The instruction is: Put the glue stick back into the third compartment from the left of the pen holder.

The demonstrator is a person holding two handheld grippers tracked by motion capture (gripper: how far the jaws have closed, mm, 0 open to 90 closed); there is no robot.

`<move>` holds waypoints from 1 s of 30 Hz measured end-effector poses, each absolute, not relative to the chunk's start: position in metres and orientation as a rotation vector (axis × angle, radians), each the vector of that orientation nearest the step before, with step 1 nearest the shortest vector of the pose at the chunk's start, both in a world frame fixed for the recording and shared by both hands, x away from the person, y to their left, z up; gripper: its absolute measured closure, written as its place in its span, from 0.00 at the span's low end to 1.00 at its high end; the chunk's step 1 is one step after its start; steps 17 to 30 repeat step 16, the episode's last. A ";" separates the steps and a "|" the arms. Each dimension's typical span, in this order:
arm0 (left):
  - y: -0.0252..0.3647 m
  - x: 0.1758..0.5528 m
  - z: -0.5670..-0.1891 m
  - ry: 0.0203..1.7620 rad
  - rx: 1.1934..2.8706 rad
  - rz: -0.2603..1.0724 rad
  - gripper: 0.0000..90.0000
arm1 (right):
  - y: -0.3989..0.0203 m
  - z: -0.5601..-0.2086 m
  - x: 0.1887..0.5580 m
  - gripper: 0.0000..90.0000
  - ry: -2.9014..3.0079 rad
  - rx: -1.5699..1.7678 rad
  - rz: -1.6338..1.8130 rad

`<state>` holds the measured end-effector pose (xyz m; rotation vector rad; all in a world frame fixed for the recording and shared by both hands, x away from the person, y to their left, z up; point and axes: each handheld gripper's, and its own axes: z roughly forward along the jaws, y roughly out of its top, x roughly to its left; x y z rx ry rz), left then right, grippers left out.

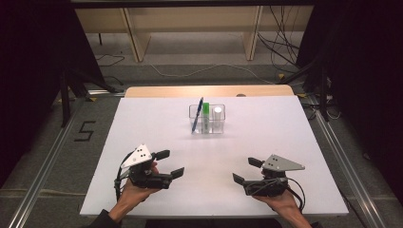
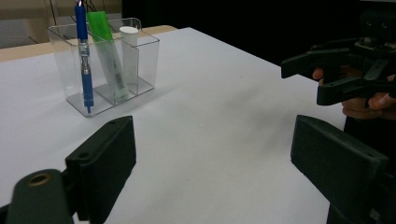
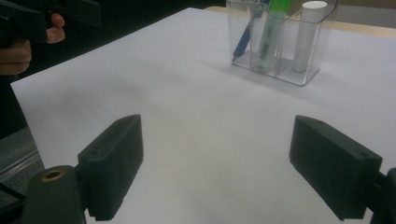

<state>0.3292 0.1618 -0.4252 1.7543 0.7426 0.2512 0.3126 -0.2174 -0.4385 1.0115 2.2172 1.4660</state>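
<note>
A: Grippers first: how do they stand?

B: Left gripper and right gripper hover low over the near worktop, fingers spread wide, grasping nothing.

A: And the organizer?

B: The clear organizer sits well beyond them, mid-worktop, holding a blue pen, a green tube and a white cylinder, one per compartment.

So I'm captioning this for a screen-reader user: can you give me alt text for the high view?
A person's two hands each hold an open black gripper, left gripper and right gripper, low over the near edge of a white table. Farther back at the middle stands a clear three-compartment holder with a blue pen, a green tube and a white cylinder.
</note>
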 end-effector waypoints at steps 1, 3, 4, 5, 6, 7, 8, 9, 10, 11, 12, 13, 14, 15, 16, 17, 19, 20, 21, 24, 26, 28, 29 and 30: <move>0.162 0.329 -0.425 0.745 1.753 0.250 0.15 | -0.217 -0.439 0.313 0.20 2.217 1.012 1.465; 0.162 0.329 -0.425 0.742 1.756 0.254 0.15 | -0.218 -0.439 0.313 0.20 2.215 1.012 1.467; 0.162 0.329 -0.425 0.743 1.754 0.253 0.15 | -0.218 -0.439 0.313 0.20 2.214 1.013 1.467; 0.162 0.329 -0.425 0.741 1.756 0.253 0.15 | -0.218 -0.438 0.313 0.20 2.214 1.012 1.466; 0.162 0.329 -0.425 0.743 1.758 0.255 0.15 | -0.218 -0.438 0.313 0.20 2.215 1.012 1.466; 0.162 0.329 -0.425 0.744 1.758 0.255 0.15 | -0.218 -0.438 0.313 0.20 2.215 1.012 1.467; 0.161 0.329 -0.425 0.744 1.757 0.255 0.15 | -0.218 -0.439 0.313 0.20 2.214 1.012 1.467; 0.161 0.329 -0.425 0.742 1.757 0.255 0.15 | -0.218 -0.439 0.313 0.20 2.215 1.012 1.466; 0.161 0.329 -0.425 0.741 1.757 0.256 0.15 | -0.218 -0.439 0.313 0.20 2.214 1.011 1.464; 0.161 0.329 -0.425 0.740 1.757 0.257 0.15 | -0.218 -0.439 0.313 0.20 2.214 1.011 1.464; 0.162 0.329 -0.425 0.741 1.758 0.256 0.15 | -0.218 -0.439 0.313 0.20 2.214 1.011 1.464; 0.162 0.329 -0.425 0.745 1.757 0.255 0.15 | -0.218 -0.439 0.313 0.20 2.215 1.010 1.463; 0.162 0.329 -0.425 0.745 1.758 0.254 0.15 | -0.218 -0.439 0.313 0.20 2.214 1.011 1.463; 0.161 0.329 -0.425 0.747 1.756 0.252 0.15 | -0.217 -0.439 0.313 0.20 2.215 1.011 1.462; 0.161 0.329 -0.425 0.747 1.756 0.252 0.15 | -0.217 -0.439 0.313 0.20 2.216 1.011 1.462; 0.161 0.329 -0.425 0.747 1.756 0.252 0.15 | -0.217 -0.439 0.313 0.20 2.216 1.011 1.462; 0.161 0.329 -0.425 0.747 1.756 0.252 0.15 | -0.217 -0.439 0.313 0.20 2.216 1.011 1.462; 0.161 0.329 -0.425 0.747 1.756 0.252 0.15 | -0.217 -0.439 0.313 0.20 2.216 1.011 1.462; 0.161 0.329 -0.425 0.747 1.756 0.252 0.15 | -0.217 -0.439 0.313 0.20 2.216 1.011 1.462; 0.161 0.329 -0.425 0.747 1.756 0.252 0.15 | -0.217 -0.439 0.313 0.20 2.216 1.011 1.462; 0.161 0.329 -0.425 0.747 1.756 0.252 0.15 | -0.217 -0.439 0.313 0.20 2.216 1.011 1.462; 0.161 0.329 -0.425 0.747 1.756 0.252 0.15 | -0.217 -0.439 0.313 0.20 2.216 1.011 1.462; 0.161 0.329 -0.425 0.747 1.756 0.252 0.15 | -0.217 -0.439 0.313 0.20 2.216 1.011 1.462; 0.161 0.329 -0.425 0.747 1.756 0.252 0.15 | -0.217 -0.439 0.313 0.20 2.216 1.011 1.462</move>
